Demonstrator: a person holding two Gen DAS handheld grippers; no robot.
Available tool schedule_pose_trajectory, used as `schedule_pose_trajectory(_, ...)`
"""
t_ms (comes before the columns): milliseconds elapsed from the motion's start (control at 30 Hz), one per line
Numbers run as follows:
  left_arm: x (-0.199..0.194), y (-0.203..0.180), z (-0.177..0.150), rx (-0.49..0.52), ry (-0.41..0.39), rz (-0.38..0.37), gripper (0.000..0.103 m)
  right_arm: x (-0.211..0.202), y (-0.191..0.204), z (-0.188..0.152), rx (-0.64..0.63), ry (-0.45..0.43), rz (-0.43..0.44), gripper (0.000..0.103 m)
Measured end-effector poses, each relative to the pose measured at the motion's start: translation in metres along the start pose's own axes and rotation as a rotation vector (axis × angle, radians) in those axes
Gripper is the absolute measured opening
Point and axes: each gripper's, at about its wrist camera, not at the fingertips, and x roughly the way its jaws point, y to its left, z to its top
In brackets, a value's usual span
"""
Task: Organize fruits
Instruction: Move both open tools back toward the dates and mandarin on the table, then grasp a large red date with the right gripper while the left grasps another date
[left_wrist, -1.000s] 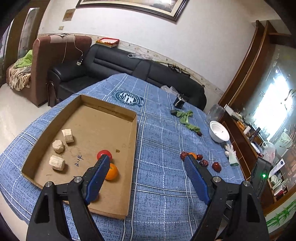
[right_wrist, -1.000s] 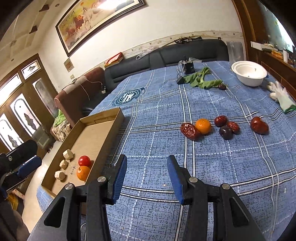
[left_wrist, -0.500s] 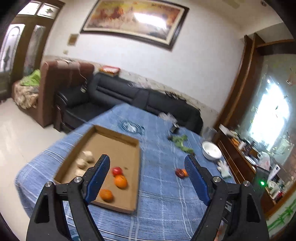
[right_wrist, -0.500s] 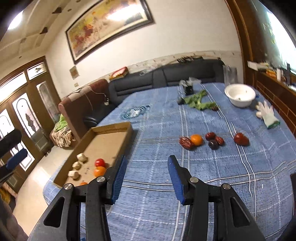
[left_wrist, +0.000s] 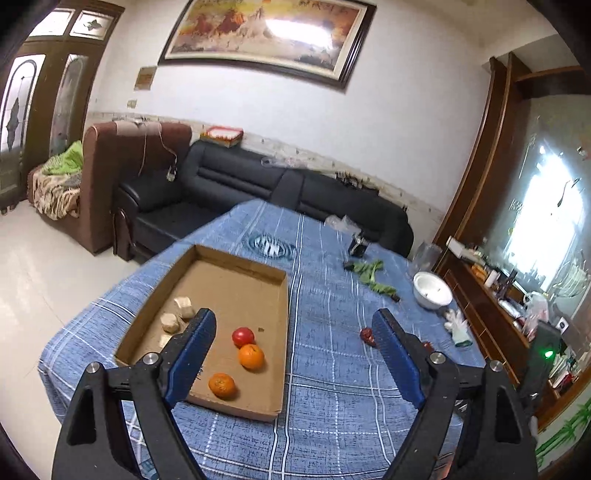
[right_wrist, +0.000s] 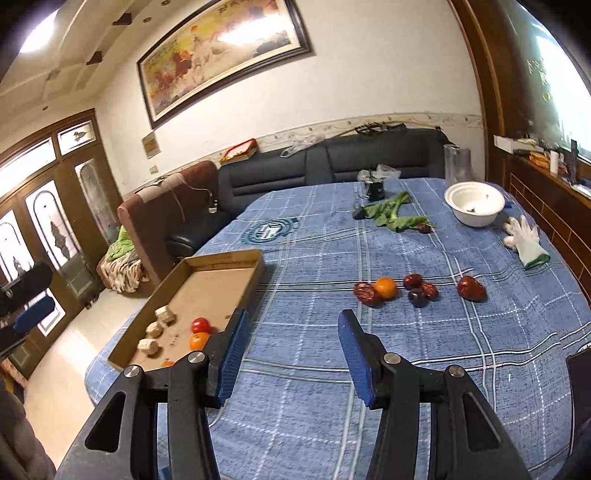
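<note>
A cardboard tray (left_wrist: 280, 295) (right_wrist: 255, 264) lies on the blue cloth at the table's left. In it are a red tomato (left_wrist: 243, 336) (right_wrist: 200, 325), two oranges (left_wrist: 251, 356) (left_wrist: 221, 385) and several pale chunks (left_wrist: 170, 322). On the cloth to the right lie an orange (right_wrist: 385, 287) and several dark red dates (right_wrist: 365, 293) (right_wrist: 471, 288). My left gripper (left_wrist: 293, 325) is open and empty, high above the tray's near end. My right gripper (right_wrist: 291, 328) is open and empty, above the cloth, short of the loose fruit.
A white bowl (right_wrist: 474, 203), a white glove (right_wrist: 524, 236), green leaves (right_wrist: 395, 214) and a small dark object (right_wrist: 375, 190) lie at the far right of the table. A black sofa (left_wrist: 258, 184) stands behind it. A wooden sideboard (left_wrist: 498, 314) runs along the right.
Both grippers have risen and drawn back from the table. An orange now lies at the tray's near end, below the left gripper. Both stay open.
</note>
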Motion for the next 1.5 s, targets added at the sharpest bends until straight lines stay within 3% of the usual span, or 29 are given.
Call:
schedule_pose_trajectory(133, 0.039, -0.003, -0.002, 0.005, 0.111, -0.001, 0.086, 0.007, -0.030, 0.008, 0.033, -0.008, -0.050, 0.055)
schedule_pose_trajectory(367, 0.101, -0.015, 0.006, 0.073, 0.192, 0.030, 0.086, 0.014, -0.122, 0.036, 0.132, 0.003, -0.202, 0.055)
schedule_pose_trajectory(600, 0.176, -0.054, -0.026, 0.130, 0.349, -0.039, 0.086, 0.044, -0.203, 0.049, 0.273, 0.055, -0.250, 0.055)
schedule_pose_trajectory(767, 0.220, -0.090, -0.034, 0.183, 0.396, -0.091, 0.086, 0.070, -0.239, 0.054, 0.334, 0.089, -0.266, 0.055)
schedule_pose_trajectory(933, 0.275, -0.118, -0.040, 0.185, 0.442, -0.130, 0.085, 0.100, -0.245, 0.047, 0.321, 0.142, -0.219, 0.054)
schedule_pose_trajectory(1033, 0.303, -0.126, -0.046, 0.193, 0.471, -0.112, 0.085, 0.110, -0.242, 0.040, 0.287, 0.155, -0.165, 0.054)
schedule_pose_trajectory(1233, 0.319, -0.129, -0.061, 0.225, 0.489, -0.145, 0.085, 0.129, -0.240, 0.032, 0.238, 0.211, -0.140, 0.054)
schedule_pose_trajectory(1333, 0.317, -0.132, -0.062, 0.259, 0.478, -0.166, 0.073, 0.140, -0.236, 0.029, 0.215, 0.243, -0.151, 0.054)
schedule_pose_trajectory(1367, 0.317, -0.132, -0.063, 0.251, 0.489, -0.196, 0.062, 0.143, -0.234, 0.028, 0.206, 0.253, -0.152, 0.054)
schedule_pose_trajectory(1400, 0.319, -0.130, -0.063, 0.230, 0.507, -0.232, 0.059, 0.145, -0.232, 0.028, 0.198, 0.258, -0.154, 0.054)
schedule_pose_trajectory(1500, 0.320, -0.132, -0.063, 0.227, 0.504, -0.236, 0.059, 0.148, -0.225, 0.027, 0.157, 0.259, -0.173, 0.054)
